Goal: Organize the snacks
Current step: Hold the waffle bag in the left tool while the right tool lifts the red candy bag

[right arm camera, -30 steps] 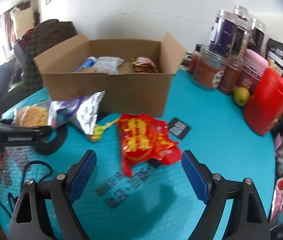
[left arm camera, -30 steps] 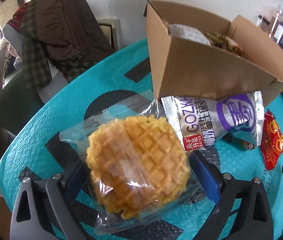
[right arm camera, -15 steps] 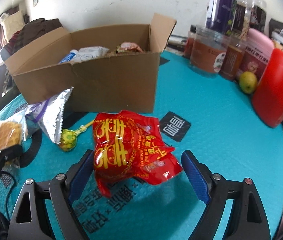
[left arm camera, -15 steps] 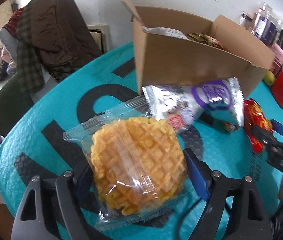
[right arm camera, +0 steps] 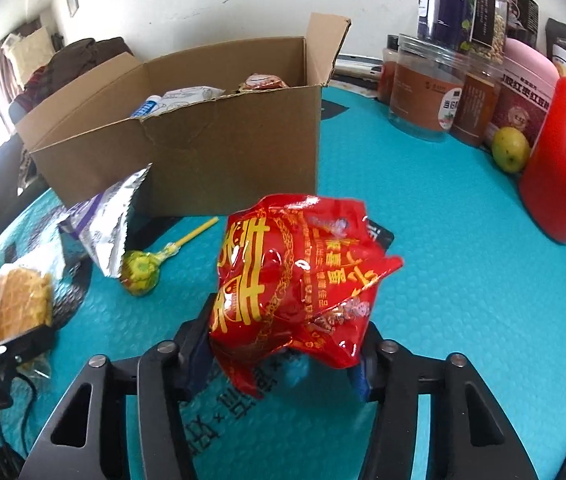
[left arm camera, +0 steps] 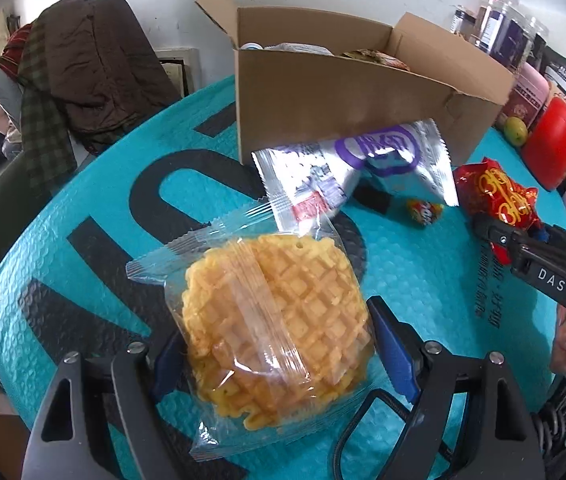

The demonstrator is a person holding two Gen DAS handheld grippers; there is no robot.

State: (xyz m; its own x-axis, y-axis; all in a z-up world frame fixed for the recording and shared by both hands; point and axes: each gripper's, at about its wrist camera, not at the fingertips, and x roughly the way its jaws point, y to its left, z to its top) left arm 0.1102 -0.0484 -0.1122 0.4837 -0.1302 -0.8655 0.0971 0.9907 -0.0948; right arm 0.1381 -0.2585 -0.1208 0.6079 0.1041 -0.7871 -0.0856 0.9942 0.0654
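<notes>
Left gripper (left arm camera: 279, 356): jaws clamped on the wrapped waffle (left arm camera: 279, 320), blue pads against both sides of the clear wrapper, pack held above the teal table mat (left arm camera: 83, 216).

Right gripper (right arm camera: 283, 356): jaws closing on the red snack bag (right arm camera: 299, 276); bag sits between the pads and crumples upward.

Step in hand, as I judge it: secure both packs, then carry them to the cardboard box (right arm camera: 203, 148). To do it well, finish the right grip low on the bag's bulk, not on loose film, and lift each pack clear of the near box wall before letting go.

Around, left to right: silver-and-purple packet (right arm camera: 103, 232) leaning against the box front, lollipop (right arm camera: 143, 268) just beside it, jars (right arm camera: 427, 88), a green fruit (right arm camera: 511, 148) and a red container (right arm camera: 559, 164) well to the right.

In the way: the packet and lollipop lie between the left gripper and the box; the upright flap (right arm camera: 327, 48) could catch the bag.
</notes>
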